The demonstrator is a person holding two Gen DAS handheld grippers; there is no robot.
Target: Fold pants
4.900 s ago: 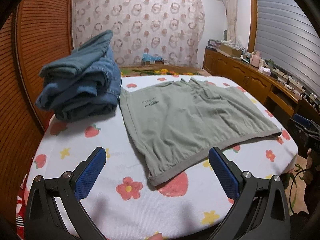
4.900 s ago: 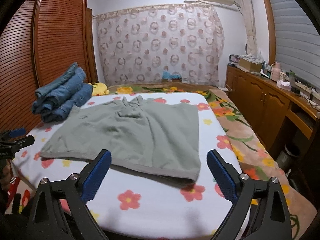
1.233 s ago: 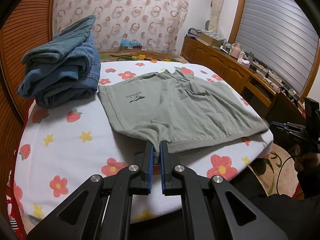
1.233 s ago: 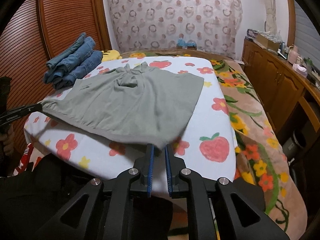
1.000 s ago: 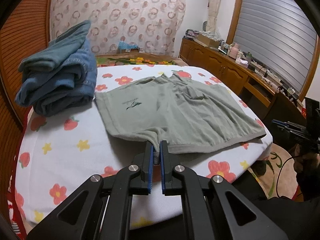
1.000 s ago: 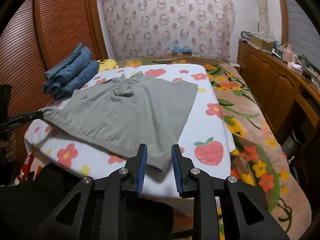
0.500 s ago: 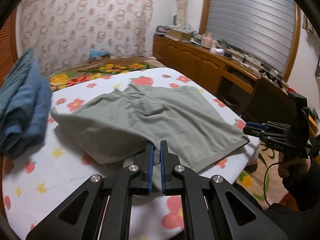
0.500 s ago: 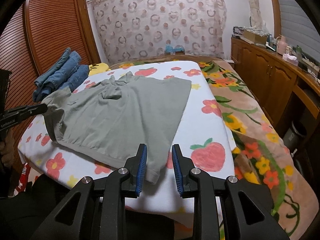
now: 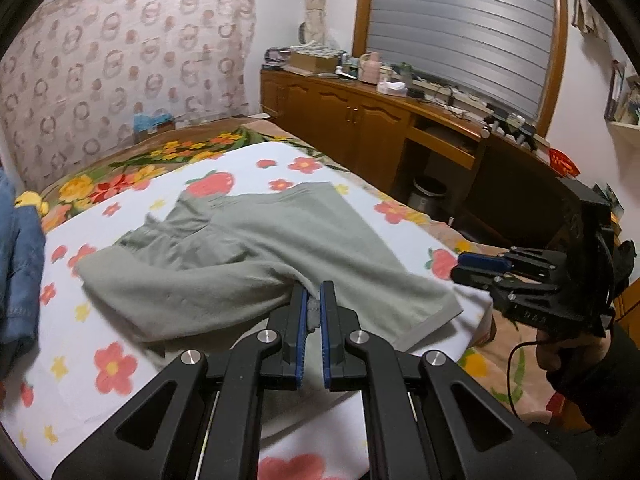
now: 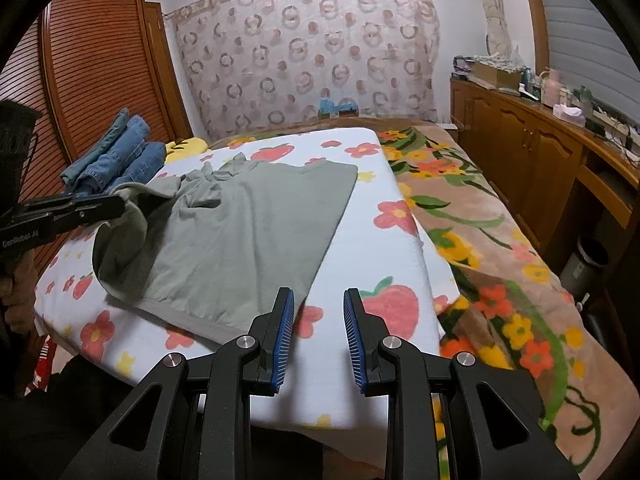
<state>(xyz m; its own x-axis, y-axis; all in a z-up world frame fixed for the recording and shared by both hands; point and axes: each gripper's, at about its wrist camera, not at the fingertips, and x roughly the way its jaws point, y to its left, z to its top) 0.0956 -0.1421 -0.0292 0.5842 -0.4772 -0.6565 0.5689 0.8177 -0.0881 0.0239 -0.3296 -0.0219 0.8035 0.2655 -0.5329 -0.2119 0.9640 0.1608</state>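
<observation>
Grey-green shorts [image 9: 240, 256] lie on the bed's white flower-print blanket [image 9: 100, 360]. My left gripper [image 9: 314, 312] is shut on one corner of the shorts and holds it lifted, so that side curls over the rest. In the right wrist view the same left gripper [image 10: 116, 204] comes in from the left with the raised fold of the shorts [image 10: 240, 232] hanging from it. My right gripper [image 10: 319, 320] stands open just past the near hem, with nothing between its blue pads. It also shows at the bed's right edge as the right gripper [image 9: 472, 266].
A stack of folded blue jeans [image 10: 116, 156] sits at the bed's far left, beside a wooden louvred wardrobe [image 10: 92, 60]. A flowered brown blanket [image 10: 480, 220] covers the bed's right side. Wooden cabinets [image 10: 520, 152] and a bin [image 10: 584, 260] stand to the right.
My left gripper has carried its corner of the shorts to the right, folding that side over. My right gripper let go of the hem about a second ago and has stayed in place.
</observation>
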